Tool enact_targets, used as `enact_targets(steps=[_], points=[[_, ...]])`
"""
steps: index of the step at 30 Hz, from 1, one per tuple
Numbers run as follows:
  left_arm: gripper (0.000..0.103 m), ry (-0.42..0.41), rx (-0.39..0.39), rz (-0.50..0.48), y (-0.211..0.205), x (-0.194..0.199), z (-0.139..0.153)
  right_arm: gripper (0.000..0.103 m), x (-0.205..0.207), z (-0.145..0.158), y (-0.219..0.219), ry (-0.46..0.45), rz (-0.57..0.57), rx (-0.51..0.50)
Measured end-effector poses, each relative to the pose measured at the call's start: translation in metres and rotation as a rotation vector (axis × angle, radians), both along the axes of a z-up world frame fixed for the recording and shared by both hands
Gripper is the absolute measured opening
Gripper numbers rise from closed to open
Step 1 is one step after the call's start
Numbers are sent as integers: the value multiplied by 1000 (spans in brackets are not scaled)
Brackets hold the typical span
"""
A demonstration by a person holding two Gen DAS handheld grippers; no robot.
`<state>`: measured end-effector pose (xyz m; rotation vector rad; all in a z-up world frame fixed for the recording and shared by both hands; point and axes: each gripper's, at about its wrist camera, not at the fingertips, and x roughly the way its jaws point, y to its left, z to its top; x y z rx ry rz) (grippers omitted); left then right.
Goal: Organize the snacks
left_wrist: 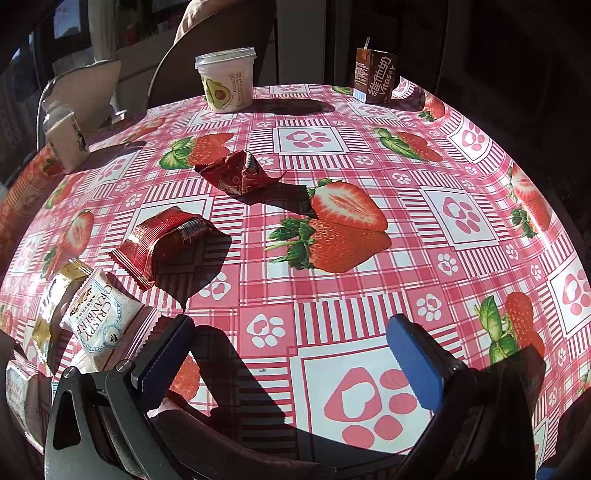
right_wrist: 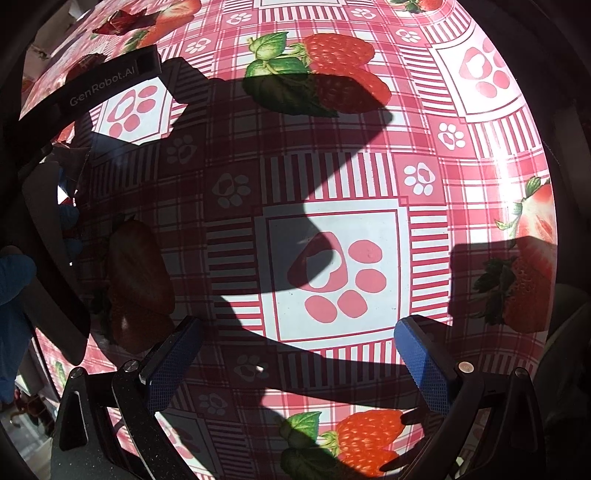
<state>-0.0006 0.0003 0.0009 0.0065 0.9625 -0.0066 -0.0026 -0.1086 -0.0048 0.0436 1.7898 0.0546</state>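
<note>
In the left wrist view, my left gripper (left_wrist: 291, 339) is open and empty above the strawberry tablecloth (left_wrist: 369, 258). A red snack packet (left_wrist: 162, 243) lies ahead to the left. A crumpled red wrapper (left_wrist: 236, 173) lies farther back. A white "Crispy Cranberry" packet (left_wrist: 99, 314) and a gold packet (left_wrist: 55, 295) lie at the left, close to my left finger (left_wrist: 166, 362). In the right wrist view, my right gripper (right_wrist: 295, 347) is open and empty over bare cloth (right_wrist: 332, 184). The left gripper's body (right_wrist: 99, 88) shows at upper left, and the crumpled wrapper (right_wrist: 122, 24) beyond it.
An avocado yogurt cup (left_wrist: 227, 79) and a brown Vitasoy carton (left_wrist: 373, 75) stand at the table's far edge. A white carton (left_wrist: 66, 142) stands at far left. Another cranberry packet (left_wrist: 16, 391) lies at the lower left edge. A chair back (left_wrist: 192, 51) rises behind the table.
</note>
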Motion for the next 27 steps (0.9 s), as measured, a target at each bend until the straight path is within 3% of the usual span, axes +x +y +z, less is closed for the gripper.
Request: enact_targets(steps=[2,4,9,10,13,16,19,23,27], points=[[103,70,2,-31,-1,2,1,103,4,-2,-1,-43,5,-32],[103,175,2,-46,-1,5,2,103,9,-4,0,-23,6,-29],[103,346,14,-104,-9,14,2,103,21,-12,-2,-32,4,-45],[103,380,46,-118,-10,16,2,103,24,-14,-2,-24,4,-46],[103,391,64,-130,-1,11,22,103,31,-19,-2,9,4,-51],[103,349,37,-159,24,0,50,103,39,-25,-3,47,7,-61],[103,312,107,-135,60,-2,68,103,46,-31,-3,79,7,-69],[103,327,169,-67,125,6,62,103,67,-33,13,63,3,-53],[103,398,203,-60,163,21,38,103,100,-28,55,-17,33,54]])
